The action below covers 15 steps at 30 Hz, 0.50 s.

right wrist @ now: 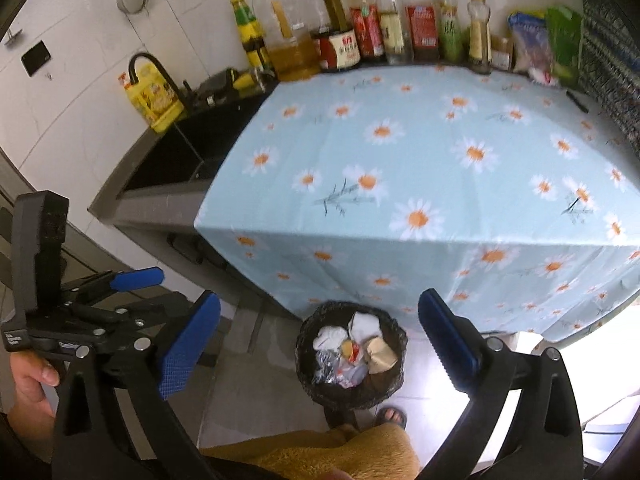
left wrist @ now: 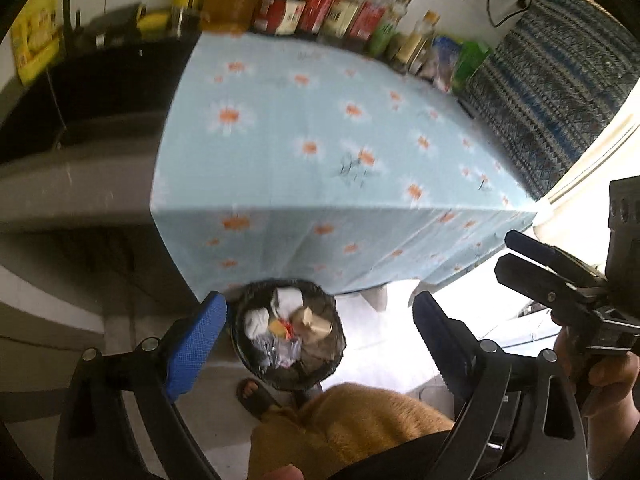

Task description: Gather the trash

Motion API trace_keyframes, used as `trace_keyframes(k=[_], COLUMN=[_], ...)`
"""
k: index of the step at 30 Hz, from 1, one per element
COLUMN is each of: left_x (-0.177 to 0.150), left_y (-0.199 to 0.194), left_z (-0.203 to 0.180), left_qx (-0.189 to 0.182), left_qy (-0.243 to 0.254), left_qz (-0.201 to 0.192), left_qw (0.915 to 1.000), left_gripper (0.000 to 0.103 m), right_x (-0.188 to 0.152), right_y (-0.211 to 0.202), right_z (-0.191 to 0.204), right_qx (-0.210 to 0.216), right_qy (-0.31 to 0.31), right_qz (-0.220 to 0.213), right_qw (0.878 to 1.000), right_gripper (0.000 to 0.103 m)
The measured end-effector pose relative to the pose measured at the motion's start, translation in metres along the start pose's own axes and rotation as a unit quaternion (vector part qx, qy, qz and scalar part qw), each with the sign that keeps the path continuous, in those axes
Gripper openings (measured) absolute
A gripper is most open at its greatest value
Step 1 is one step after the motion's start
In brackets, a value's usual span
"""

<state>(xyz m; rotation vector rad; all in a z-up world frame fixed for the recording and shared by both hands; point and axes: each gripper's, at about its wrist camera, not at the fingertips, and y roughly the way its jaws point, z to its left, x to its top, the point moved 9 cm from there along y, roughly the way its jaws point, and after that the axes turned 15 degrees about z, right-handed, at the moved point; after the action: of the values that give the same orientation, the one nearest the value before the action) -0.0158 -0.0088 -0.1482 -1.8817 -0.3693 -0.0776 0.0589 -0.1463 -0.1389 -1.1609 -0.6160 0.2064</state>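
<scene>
Below both wide-open, empty grippers — left gripper (left wrist: 320,344), right gripper (right wrist: 320,340) — the black-lined round bin (right wrist: 390,390) holds crumpled trash (right wrist: 352,350); daisy-print blue tablecloth (right wrist: 420,152) looks cleared, so collecting seems finished.

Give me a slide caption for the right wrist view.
Open right gripper above a lined trash bin of wrappers and tissues, beside the daisy-cloth table.

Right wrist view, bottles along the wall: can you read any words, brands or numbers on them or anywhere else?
No text reads clearly in either view.
Red-labelled jar: large characters on the label, too blurred to read.
Other bottles: red, green and yellow labels, print too small.
Yellow bag by the sink: pictures and print, unreadable.
Bin: no lettering seen.
</scene>
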Motion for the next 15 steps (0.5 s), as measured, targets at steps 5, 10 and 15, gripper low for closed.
trace_keyframes(k=[5, 10, 15], left_x=[0.017, 0.030, 0.043], left_y=[-0.044, -0.071, -0.092], left_z=[-0.009, -0.019, -0.030], left_qx=[0.029, 0.044, 0.060], left_qy=[0.007, 0.020, 0.033], left_qz=[-0.055, -0.077, -0.096], left_qw=[0.9980, 0.9959, 0.9930], left_gripper=[0.096, 0.096, 0.096], right_x=[0.013, 0.025, 0.032], right_y=[-0.031, -0.057, -0.077], right_z=[-0.003, -0.007, -0.021], right_qx=[-0.001, 0.003, -0.001], right_qy=[0.006, 0.006, 0.010], right_qz=[-0.048, -0.079, -0.098], right_qw=[0.999, 0.997, 0.995], right_gripper=[0.098, 0.098, 0.098])
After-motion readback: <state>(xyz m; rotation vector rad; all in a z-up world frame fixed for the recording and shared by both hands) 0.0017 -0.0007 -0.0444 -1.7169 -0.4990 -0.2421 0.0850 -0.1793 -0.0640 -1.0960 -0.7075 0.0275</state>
